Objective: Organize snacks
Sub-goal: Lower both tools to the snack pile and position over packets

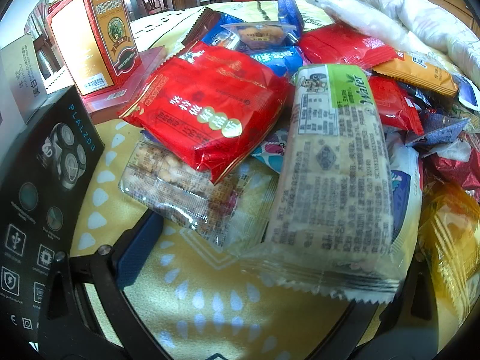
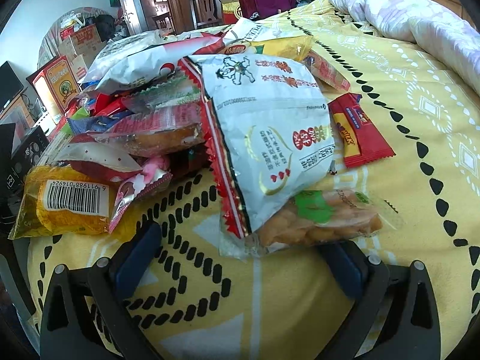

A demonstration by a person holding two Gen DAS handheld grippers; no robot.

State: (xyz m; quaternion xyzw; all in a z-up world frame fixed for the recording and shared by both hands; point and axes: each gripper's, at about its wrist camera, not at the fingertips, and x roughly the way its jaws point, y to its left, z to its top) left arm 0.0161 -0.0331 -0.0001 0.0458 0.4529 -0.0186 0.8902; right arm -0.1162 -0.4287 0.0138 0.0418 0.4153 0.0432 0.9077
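Note:
A heap of snack packets lies on a yellow patterned bedsheet. In the left wrist view a long clear wafer packet with a green label lies between my open left gripper's fingers, its near end over the right finger. A red packet rests on a clear peanut packet by the left finger. In the right wrist view my right gripper is open and empty. A white-and-red bag and a clear packet of orange snacks lie just ahead of it.
A black shaver box stands close at the left, with a red-and-gold box and a grey box behind it. A yellow packet with a barcode lies left of the right gripper. A white quilt is bunched at the far right.

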